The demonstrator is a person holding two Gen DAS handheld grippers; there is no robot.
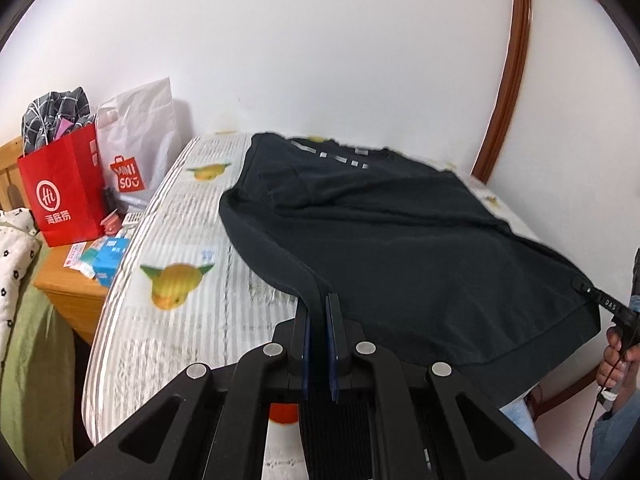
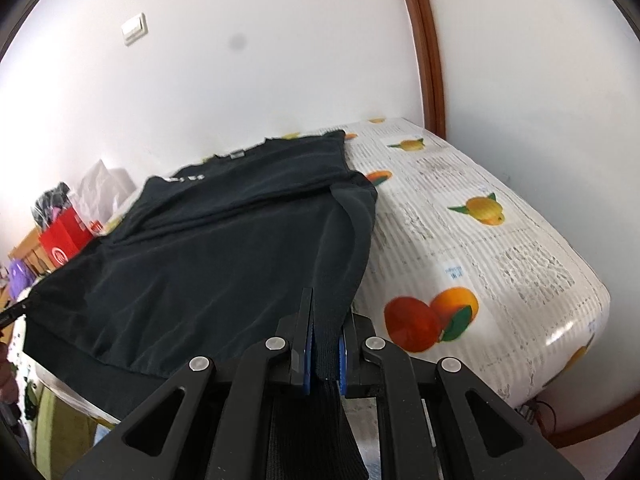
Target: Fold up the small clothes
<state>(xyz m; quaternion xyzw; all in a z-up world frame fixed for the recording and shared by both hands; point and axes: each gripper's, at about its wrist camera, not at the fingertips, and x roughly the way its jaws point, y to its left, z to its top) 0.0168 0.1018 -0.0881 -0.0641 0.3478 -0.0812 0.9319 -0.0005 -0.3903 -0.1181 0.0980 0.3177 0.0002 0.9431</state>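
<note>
A black sweatshirt point(image 1: 400, 240) lies spread on a fruit-print mattress point(image 1: 180, 320), its collar toward the far wall. My left gripper point(image 1: 320, 300) is shut on the sweatshirt's left hem corner and holds it a little above the mattress. My right gripper point(image 2: 326, 312) is shut on the right hem corner of the same sweatshirt point(image 2: 208, 248). The right gripper also shows at the right edge of the left wrist view point(image 1: 616, 308), in a person's hand. The hem is stretched between the two grippers.
A red paper bag point(image 1: 60, 196) and a white shopping bag point(image 1: 140, 140) stand on a wooden nightstand point(image 1: 68, 292) left of the mattress. A white wall and a brown curved frame point(image 1: 508, 72) lie behind. The mattress's right part point(image 2: 480, 248) is bare.
</note>
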